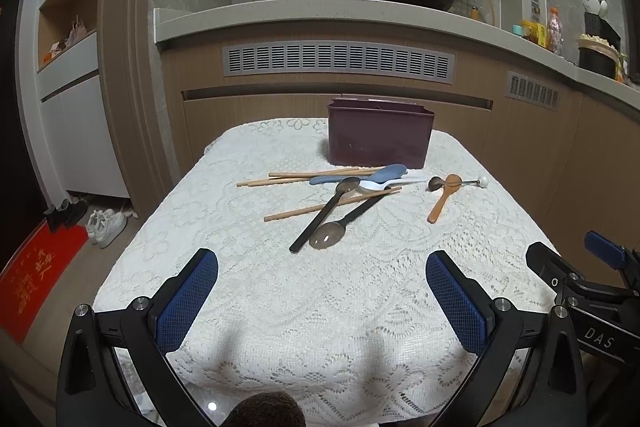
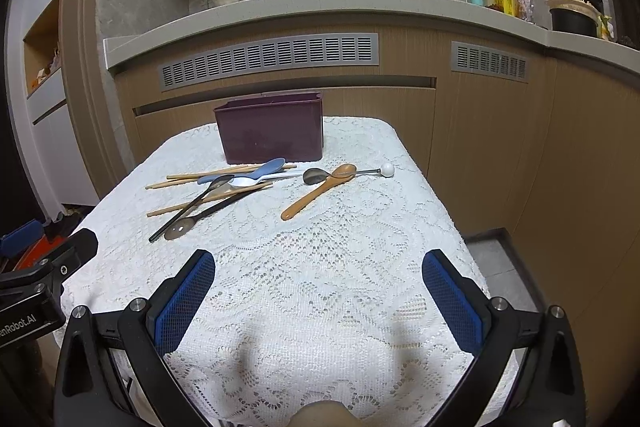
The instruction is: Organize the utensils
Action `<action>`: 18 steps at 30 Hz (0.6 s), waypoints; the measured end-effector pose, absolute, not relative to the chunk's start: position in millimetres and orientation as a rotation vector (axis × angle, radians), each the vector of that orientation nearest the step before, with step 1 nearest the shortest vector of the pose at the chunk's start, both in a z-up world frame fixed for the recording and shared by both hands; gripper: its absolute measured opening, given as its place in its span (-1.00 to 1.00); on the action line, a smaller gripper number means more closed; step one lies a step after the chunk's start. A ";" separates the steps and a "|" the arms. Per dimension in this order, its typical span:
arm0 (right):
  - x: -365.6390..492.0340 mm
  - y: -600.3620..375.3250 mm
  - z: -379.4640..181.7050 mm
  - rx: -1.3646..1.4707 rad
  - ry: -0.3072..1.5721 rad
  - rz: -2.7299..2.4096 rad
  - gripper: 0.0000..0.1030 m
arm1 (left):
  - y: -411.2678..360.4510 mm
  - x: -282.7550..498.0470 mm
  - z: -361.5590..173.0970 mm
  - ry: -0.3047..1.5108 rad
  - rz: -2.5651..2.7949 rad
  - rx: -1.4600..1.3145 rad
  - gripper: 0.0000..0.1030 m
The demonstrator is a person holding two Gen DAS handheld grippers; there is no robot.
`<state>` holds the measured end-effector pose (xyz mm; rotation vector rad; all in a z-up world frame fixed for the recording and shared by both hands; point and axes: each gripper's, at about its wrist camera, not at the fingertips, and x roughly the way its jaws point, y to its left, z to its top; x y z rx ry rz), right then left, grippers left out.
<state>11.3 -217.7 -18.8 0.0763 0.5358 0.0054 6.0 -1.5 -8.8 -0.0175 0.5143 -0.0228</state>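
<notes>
Lace-covered tabletop (image 1: 320, 307) lies nearest, bare under both grippers, left gripper (image 1: 322, 301) and right gripper (image 2: 318, 301), jaws apart, ready. At twelve o'clock stands the maroon bin (image 1: 380, 137); before it, tangled utensils (image 1: 340, 195) await sorting.

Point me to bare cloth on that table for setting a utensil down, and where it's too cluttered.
Free: the wide near strip of lace tablecloth between both open grippers and the pile, plus the right edge beyond the orange spoon. Crowded: the band just before the purple bin, where chopsticks, blue spoon and black-handled spoons overlap.
</notes>
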 end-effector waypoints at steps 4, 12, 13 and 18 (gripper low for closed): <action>13.0 -220.0 -19.6 0.087 0.541 0.005 1.00 | -1.6 5.9 -10.1 0.519 -0.020 -0.019 1.00; 15.9 -218.8 -22.4 0.091 0.551 0.016 1.00 | 0.4 8.2 -11.4 0.525 -0.015 -0.021 1.00; 15.9 -218.4 -22.5 0.089 0.551 0.017 1.00 | 0.5 8.8 -11.6 0.526 -0.016 -0.021 1.00; 17.1 -218.4 -22.7 0.088 0.547 0.011 1.00 | 0.4 11.8 -13.7 0.535 -0.016 -0.020 1.00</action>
